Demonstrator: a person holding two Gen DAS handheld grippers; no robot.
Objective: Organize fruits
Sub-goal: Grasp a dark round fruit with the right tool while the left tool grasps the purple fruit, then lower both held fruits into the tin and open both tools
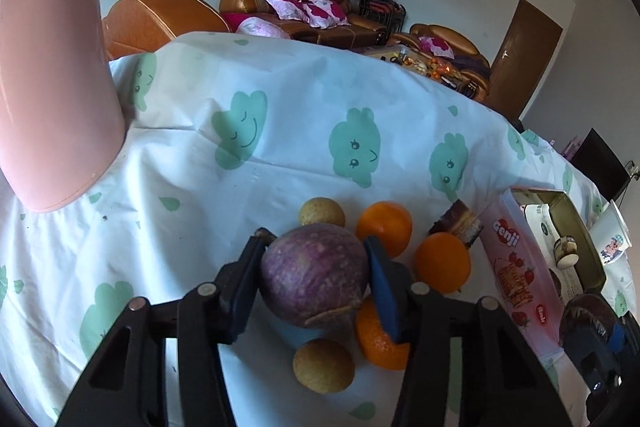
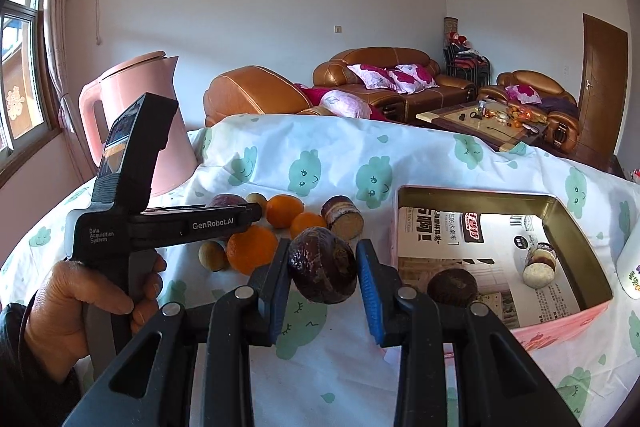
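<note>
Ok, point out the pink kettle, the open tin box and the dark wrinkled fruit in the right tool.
Pink plastic kettle (image 2: pixel 160 131): right wrist view, body wall.
Open tin box (image 2: pixel 576 239): right wrist view, inner right wall.
Dark wrinkled round fruit (image 2: pixel 322 265): right wrist view, front surface.

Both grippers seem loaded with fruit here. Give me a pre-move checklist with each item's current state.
1. Left gripper shut on the purple passion fruit: ok.
2. Right gripper shut on the dark wrinkled passion fruit: ok.
3. Box open on top, floor space free: ok.
4. Box already holds a dark fruit and a cut cane piece: ok.
5. Oranges and small brown fruits not yet sorted: not ok.
6. Held fruits lifted off the tablecloth: cannot tell.
</note>
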